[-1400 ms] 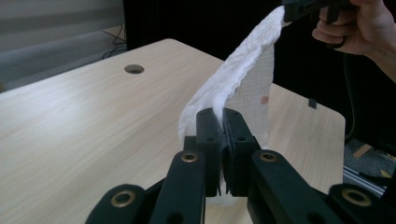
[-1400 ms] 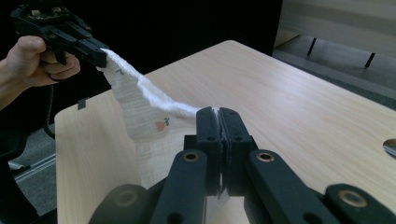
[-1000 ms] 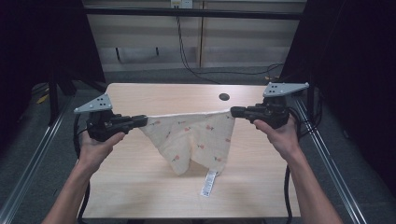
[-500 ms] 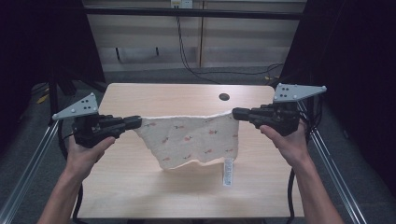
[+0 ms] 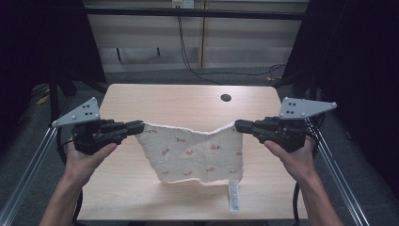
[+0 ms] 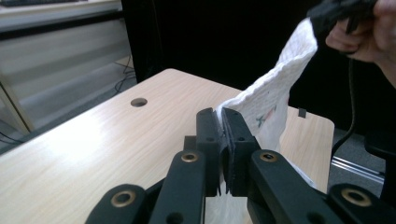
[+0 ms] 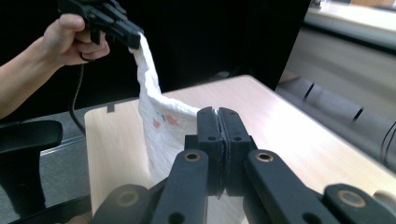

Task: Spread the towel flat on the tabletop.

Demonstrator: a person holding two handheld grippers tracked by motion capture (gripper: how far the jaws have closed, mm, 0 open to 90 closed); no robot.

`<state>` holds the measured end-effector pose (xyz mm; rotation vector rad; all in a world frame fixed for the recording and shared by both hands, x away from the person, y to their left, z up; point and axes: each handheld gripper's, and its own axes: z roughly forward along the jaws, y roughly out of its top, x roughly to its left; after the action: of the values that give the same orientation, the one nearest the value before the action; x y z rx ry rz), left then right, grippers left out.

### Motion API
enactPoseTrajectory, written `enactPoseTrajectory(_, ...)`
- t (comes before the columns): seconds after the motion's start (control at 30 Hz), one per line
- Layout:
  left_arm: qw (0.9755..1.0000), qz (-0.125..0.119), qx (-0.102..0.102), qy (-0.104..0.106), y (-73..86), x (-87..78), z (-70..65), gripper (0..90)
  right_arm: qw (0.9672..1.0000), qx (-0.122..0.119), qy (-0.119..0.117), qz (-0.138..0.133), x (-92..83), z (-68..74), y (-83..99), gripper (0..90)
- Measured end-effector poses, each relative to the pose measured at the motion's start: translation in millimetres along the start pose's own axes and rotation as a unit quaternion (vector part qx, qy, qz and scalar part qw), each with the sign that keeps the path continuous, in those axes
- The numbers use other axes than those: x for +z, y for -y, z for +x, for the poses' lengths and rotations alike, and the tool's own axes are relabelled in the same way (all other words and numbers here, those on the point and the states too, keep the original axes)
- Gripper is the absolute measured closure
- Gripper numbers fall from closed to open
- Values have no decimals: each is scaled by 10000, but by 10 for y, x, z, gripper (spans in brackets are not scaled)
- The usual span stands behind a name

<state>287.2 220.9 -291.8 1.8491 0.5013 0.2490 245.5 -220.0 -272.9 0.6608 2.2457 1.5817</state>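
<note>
A white care label (image 5: 234, 196) hangs from the cloth's lower right corner, close to the table's (image 5: 141, 99) near edge. Above it the cream cloth (image 5: 193, 153) with small red flower prints hangs spread in the air over the near half of the wooden table, its lower edge ragged and just over the tabletop. The left gripper (image 5: 136, 127) is clenched on the cloth's upper left corner, beside the table's left edge; the right gripper (image 5: 241, 125) is clenched on its upper right corner, by the right edge. The top hem sags slightly between them. Farther off, a dark round hole (image 5: 226, 98) sits near the table's far right corner.
</note>
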Motion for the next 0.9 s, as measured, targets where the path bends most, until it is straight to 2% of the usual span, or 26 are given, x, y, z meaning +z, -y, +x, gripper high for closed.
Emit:
enactPoseTrajectory(0.03,9999,121,-78,-45,39,83,74,869,9999,153,32,74,46,-84,134,886)
enactPoseTrajectory(0.13,9993,315,-195,-12,94,226,179,869,9990,393,64,207,136,-237,323,885)
enactPoseTrajectory(0.2,9986,490,-203,-70,136,322,240,867,9981,415,132,437,211,-325,419,885)
enactPoseTrajectory(0.23,9982,516,-297,-39,162,359,274,867,9975,482,130,496,243,-374,463,885)
enactPoseTrajectory(0.27,9982,516,-297,-39,162,359,274,867,9975,482,130,496,243,-374,463,885)
enactPoseTrajectory(0.3,9979,534,-373,-32,217,422,334,867,9968,549,149,555,297,-459,529,885)
enactPoseTrajectory(0.4,9969,505,-599,-53,328,528,420,866,9960,687,153,544,371,-589,584,885)
enactPoseTrajectory(0.5,9955,547,-765,-98,435,625,494,866,9945,798,159,662,465,-729,640,884)
enactPoseTrajectory(0.57,9950,574,-803,-131,492,690,535,865,9936,879,186,683,532,-812,699,884)
enactPoseTrajectory(0.7,9928,789,-874,-215,568,829,642,864,9916,981,305,791,680,-943,797,884)
enactPoseTrajectory(0.73,9928,789,-874,-215,568,829,642,864,9916,981,305,791,680,-943,797,884)
enactPoseTrajectory(0.77,9913,874,-945,-259,603,881,703,864,9904,1085,343,788,749,-1015,850,882)
enactPoseTrajectory(0.8,9913,874,-945,-259,603,881,703,864,9898,1095,392,826,784,-1048,875,881)
enactPoseTrajectory(0.83,9903,879,-1045,-264,642,916,766,863,9889,1066,480,915,821,-1075,896,881)
enactPoseTrajectory(0.9,9896,937,-1052,-300,662,956,811,860,9878,1126,510,947,877,-1127,940,881)
